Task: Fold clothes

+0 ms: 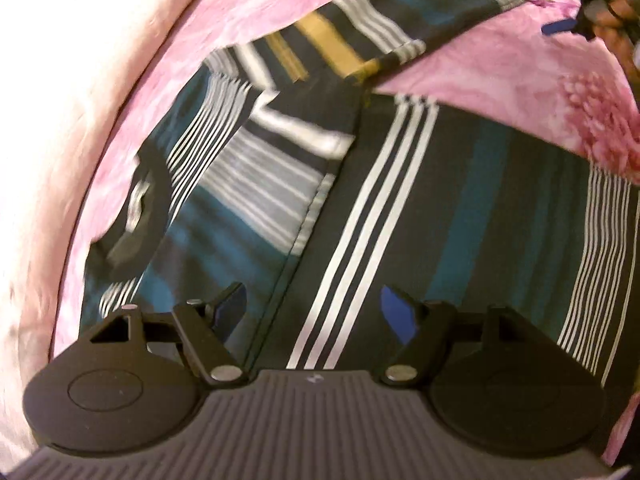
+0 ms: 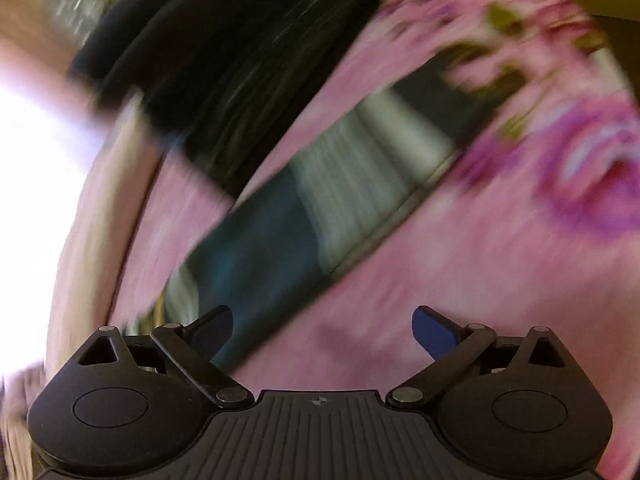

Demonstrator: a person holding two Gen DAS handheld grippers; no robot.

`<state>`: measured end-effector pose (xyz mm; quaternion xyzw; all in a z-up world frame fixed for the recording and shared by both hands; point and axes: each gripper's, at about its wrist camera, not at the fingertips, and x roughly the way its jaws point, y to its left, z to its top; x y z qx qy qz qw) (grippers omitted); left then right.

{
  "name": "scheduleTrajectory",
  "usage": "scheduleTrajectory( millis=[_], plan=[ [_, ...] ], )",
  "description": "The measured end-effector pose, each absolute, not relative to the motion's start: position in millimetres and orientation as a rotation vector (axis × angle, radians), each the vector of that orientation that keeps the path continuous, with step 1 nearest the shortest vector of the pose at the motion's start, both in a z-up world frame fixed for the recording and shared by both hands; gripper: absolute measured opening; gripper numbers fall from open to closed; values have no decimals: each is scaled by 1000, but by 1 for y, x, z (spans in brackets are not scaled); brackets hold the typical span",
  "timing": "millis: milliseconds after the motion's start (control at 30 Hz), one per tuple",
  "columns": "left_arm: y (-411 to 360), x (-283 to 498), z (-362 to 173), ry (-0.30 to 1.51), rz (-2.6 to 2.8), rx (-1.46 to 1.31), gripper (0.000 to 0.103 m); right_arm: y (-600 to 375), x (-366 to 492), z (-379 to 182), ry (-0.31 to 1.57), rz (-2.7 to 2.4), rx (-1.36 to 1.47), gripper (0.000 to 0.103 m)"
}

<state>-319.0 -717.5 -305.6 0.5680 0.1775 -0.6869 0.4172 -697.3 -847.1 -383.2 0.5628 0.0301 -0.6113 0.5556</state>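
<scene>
A dark striped shirt (image 1: 400, 184) with teal, white, grey and mustard bands lies spread on a pink floral bedsheet (image 1: 248, 4). One sleeve is folded over its left part. My left gripper (image 1: 312, 312) hovers open and empty over the shirt's lower middle. My right gripper (image 2: 322, 332) is open and empty above the pink sheet, beside a long strip of the striped shirt (image 2: 304, 208); this view is motion-blurred. The right gripper also shows at the top right of the left wrist view (image 1: 560, 26), near the far sleeve.
A stack of dark folded clothes (image 2: 224, 52) lies on the sheet beyond the shirt in the right wrist view. The bed's pale edge (image 1: 36, 160) runs along the left. Bright light (image 2: 32, 168) washes out the left side.
</scene>
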Motion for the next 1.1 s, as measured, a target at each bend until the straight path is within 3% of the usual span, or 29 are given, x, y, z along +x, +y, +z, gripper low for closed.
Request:
scheduleTrajectory(
  millis=[67, 100, 167, 333, 400, 500, 700, 867, 967, 1100],
  plan=[
    [-720, -335, -307, 425, -1749, 1442, 72, -855, -727, -389, -1, -1501, 1328, 97],
    [-721, -343, -309, 417, -1761, 1452, 72, -860, -741, -392, -38, -1529, 1328, 85],
    [-720, -355, -313, 408, -1773, 1470, 72, -866, -766, -400, -120, -1538, 1352, 72],
    [-716, -371, -323, 408, -1791, 1500, 71, -883, -803, -412, -242, -1500, 1396, 69],
    [-713, -375, -325, 402, -1800, 1512, 72, -888, -808, -410, -252, -1502, 1409, 20],
    [-711, -374, -321, 399, -1799, 1497, 72, -889, -796, -392, -184, -1531, 1367, 18],
    [-707, -340, -303, 415, -1717, 1416, 72, -911, -679, -303, 190, -1390, 960, 16],
    [-688, -280, -286, 468, -1610, 1302, 72, -900, -531, -221, 196, -1045, 642, 16],
    [-665, -238, -275, 512, -1528, 1241, 72, -871, -434, -176, 182, -808, 458, 9],
    [-619, -178, -269, 589, -1399, 1196, 72, -793, -310, -179, 242, -459, 362, 9]
  ],
)
